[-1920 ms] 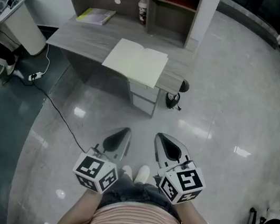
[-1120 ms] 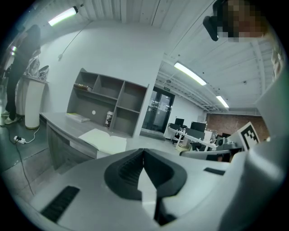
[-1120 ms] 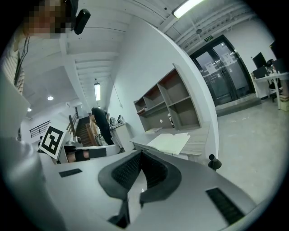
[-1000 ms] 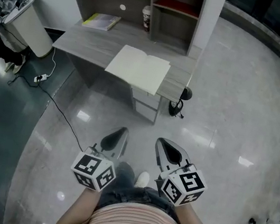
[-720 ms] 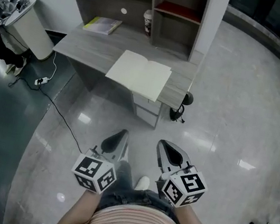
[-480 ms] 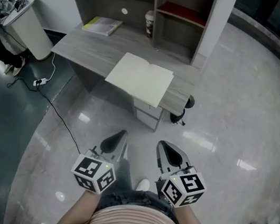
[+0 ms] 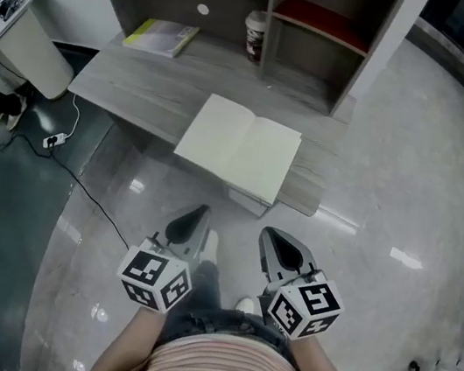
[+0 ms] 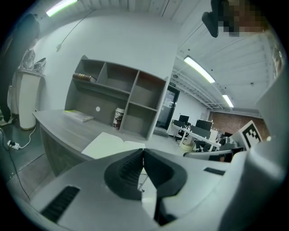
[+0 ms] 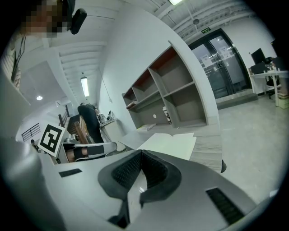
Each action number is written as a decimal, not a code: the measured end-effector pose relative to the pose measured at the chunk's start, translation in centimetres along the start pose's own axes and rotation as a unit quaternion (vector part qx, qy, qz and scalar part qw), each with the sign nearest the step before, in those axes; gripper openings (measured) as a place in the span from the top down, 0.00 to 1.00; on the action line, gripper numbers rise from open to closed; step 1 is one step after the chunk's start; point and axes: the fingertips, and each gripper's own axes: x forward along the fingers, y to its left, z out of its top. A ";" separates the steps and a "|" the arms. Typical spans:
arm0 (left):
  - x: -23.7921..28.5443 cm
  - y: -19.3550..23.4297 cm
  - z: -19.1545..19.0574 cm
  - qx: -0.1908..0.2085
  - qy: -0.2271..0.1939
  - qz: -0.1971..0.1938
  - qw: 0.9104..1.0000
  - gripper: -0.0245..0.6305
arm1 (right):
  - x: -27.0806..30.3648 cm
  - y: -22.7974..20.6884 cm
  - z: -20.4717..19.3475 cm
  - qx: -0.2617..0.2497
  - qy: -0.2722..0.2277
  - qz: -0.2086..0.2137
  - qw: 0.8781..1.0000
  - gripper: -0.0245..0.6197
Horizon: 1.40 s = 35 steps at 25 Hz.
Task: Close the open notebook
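Note:
An open notebook [image 7: 239,146] with blank cream pages lies flat near the front edge of a grey wooden desk [image 7: 143,85]. It also shows ahead in the left gripper view as the notebook [image 8: 113,143] and in the right gripper view as the notebook [image 9: 170,144]. My left gripper [image 7: 199,212] and right gripper [image 7: 266,233] hang side by side over the floor, short of the desk's front edge. Both have their jaws pressed together with nothing between them.
A grey shelf unit [image 7: 273,1] stands at the back of the desk with a paper cup [image 7: 255,35] in it. A yellow-green book [image 7: 160,36] lies at the desk's back left. A white bin [image 7: 22,41] and a floor cable [image 7: 81,185] are at the left.
The desk and notebook have drawn closer and lower in the head view as I walked toward them. Both grippers moved forward together and stayed shut.

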 end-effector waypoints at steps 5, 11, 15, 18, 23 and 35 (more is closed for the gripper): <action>2.5 4.9 1.4 -0.001 0.021 -0.003 1.000 0.94 | 4.6 -0.5 1.3 0.010 0.010 -0.024 1.000 0.95; 5.6 11.0 2.2 -0.019 0.054 -0.004 0.998 0.94 | 9.9 -1.6 2.9 0.021 0.018 -0.059 0.998 0.95; 7.5 14.5 1.8 -0.038 0.088 -0.012 0.995 0.94 | 12.9 -2.1 3.4 0.031 0.025 -0.080 0.996 0.95; 8.8 16.7 1.3 -0.054 0.108 -0.015 0.993 0.94 | 14.6 -2.5 3.4 0.042 0.032 -0.095 0.994 0.95; 10.7 18.7 0.3 -0.066 0.144 -0.030 0.987 0.86 | 16.6 -3.2 3.2 0.047 0.050 -0.115 0.991 0.95; 13.7 22.0 -2.3 -0.153 0.206 -0.063 0.964 0.78 | 18.5 -4.4 2.2 0.060 0.093 -0.136 0.985 0.95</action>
